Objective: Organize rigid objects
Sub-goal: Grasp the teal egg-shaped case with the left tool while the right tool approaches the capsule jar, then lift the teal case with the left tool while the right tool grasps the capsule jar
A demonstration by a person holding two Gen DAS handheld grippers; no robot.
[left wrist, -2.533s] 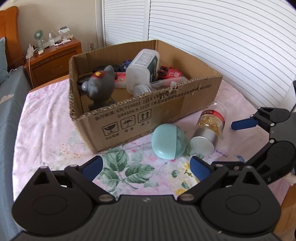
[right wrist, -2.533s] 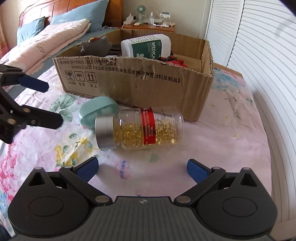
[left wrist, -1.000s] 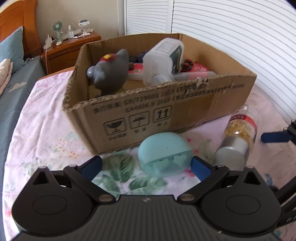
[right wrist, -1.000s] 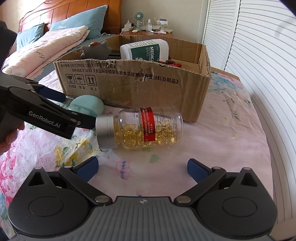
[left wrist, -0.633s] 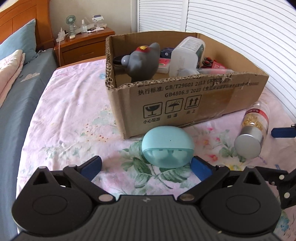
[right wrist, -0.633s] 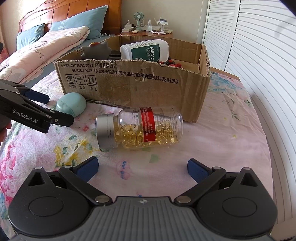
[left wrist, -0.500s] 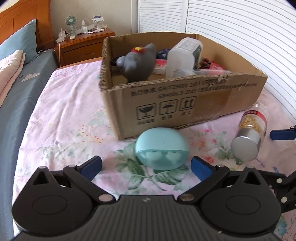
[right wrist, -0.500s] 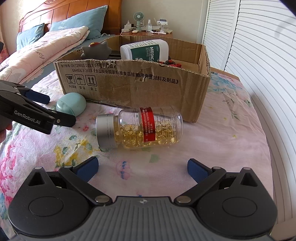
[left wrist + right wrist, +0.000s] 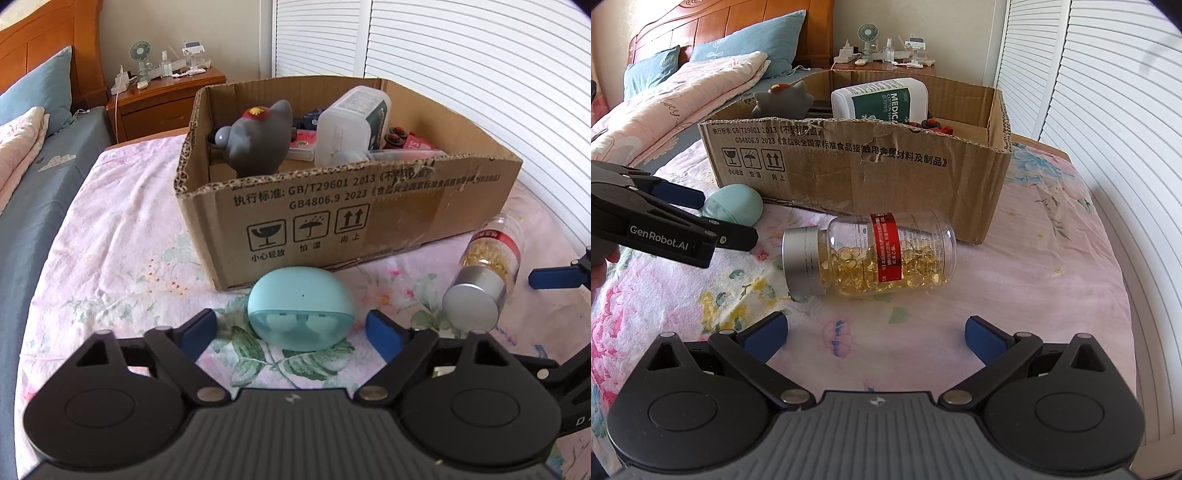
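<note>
A teal earbud case (image 9: 300, 308) lies on the floral sheet in front of the cardboard box (image 9: 369, 206). My left gripper (image 9: 291, 332) is open, its blue fingertips on either side of the case, not touching it. The case also shows in the right wrist view (image 9: 735, 208), with the left gripper (image 9: 698, 218) beside it. A clear capsule bottle (image 9: 871, 254) with a silver cap lies on its side just ahead of my open, empty right gripper (image 9: 875, 334). The bottle also shows in the left wrist view (image 9: 484, 280).
The box holds a grey toy (image 9: 255, 142), a white cotton-swab jar (image 9: 351, 129) and small red items. A wooden nightstand (image 9: 162, 99) stands behind it. Louvred doors (image 9: 480, 74) run along the right. Pillows and a quilt (image 9: 683, 99) lie at the left.
My left gripper has swung round to face the teal case squarely and come closer, so its fingertips now flank the case. The right gripper and the bottle have not moved.
</note>
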